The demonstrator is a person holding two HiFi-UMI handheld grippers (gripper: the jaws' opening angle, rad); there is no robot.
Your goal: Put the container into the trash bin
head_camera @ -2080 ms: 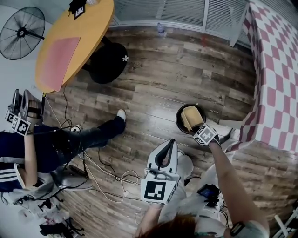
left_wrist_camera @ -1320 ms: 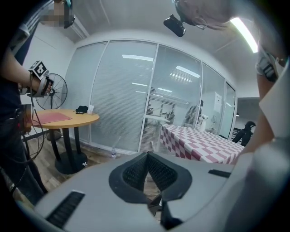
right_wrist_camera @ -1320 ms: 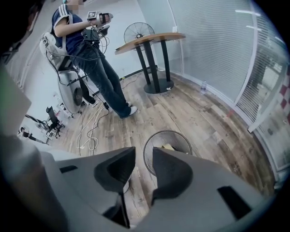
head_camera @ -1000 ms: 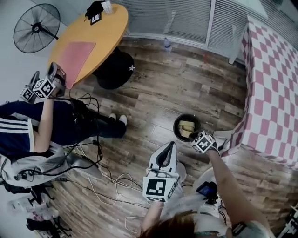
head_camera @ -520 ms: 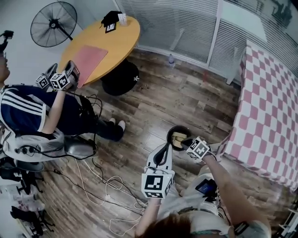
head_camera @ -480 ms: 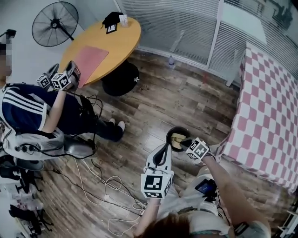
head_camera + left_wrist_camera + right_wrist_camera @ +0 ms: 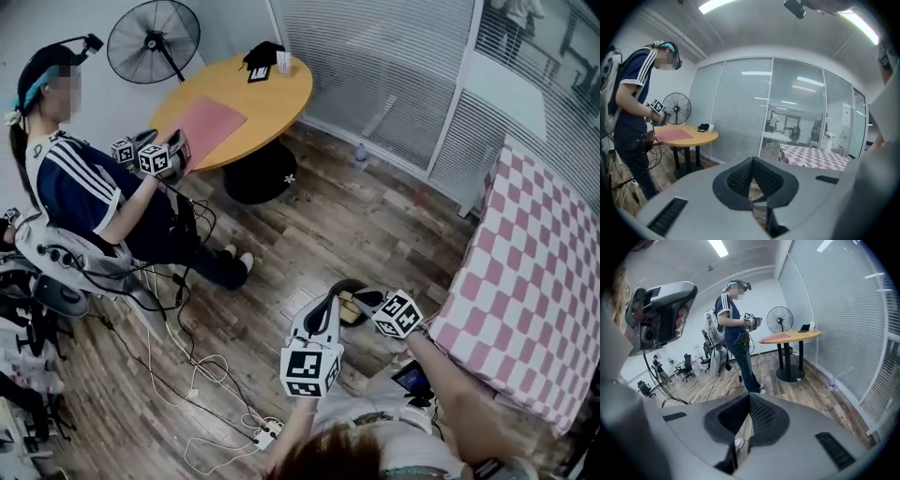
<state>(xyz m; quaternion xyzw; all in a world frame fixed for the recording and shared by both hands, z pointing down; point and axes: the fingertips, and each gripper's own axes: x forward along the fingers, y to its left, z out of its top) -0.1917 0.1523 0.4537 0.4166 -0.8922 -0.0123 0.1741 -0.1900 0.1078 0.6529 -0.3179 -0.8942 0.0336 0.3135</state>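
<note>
On the wooden floor stands the black trash bin [image 7: 355, 320], mostly hidden behind my two grippers. A tan container [image 7: 349, 303] lies inside it. My left gripper [image 7: 335, 287] hangs above the bin's left side. In its own view the left gripper [image 7: 753, 161] is shut, the pads meeting at the tips with nothing between them. My right gripper [image 7: 362, 299] is over the bin's right rim. The right gripper view shows that gripper [image 7: 749, 397] shut and empty, pointing across the room.
Another person [image 7: 84, 187] sits at the left holding grippers [image 7: 155, 157] by a round wooden table [image 7: 267, 89] with a pink mat [image 7: 208, 122]. A fan [image 7: 153, 42] stands behind. A checked-cloth table [image 7: 534, 272] is close on the right. Cables [image 7: 187, 375] trail over the floor.
Both grippers have risen away from the bin, the right one more. The container stays in the bin. The head view has tilted up and takes in more of the room.
</note>
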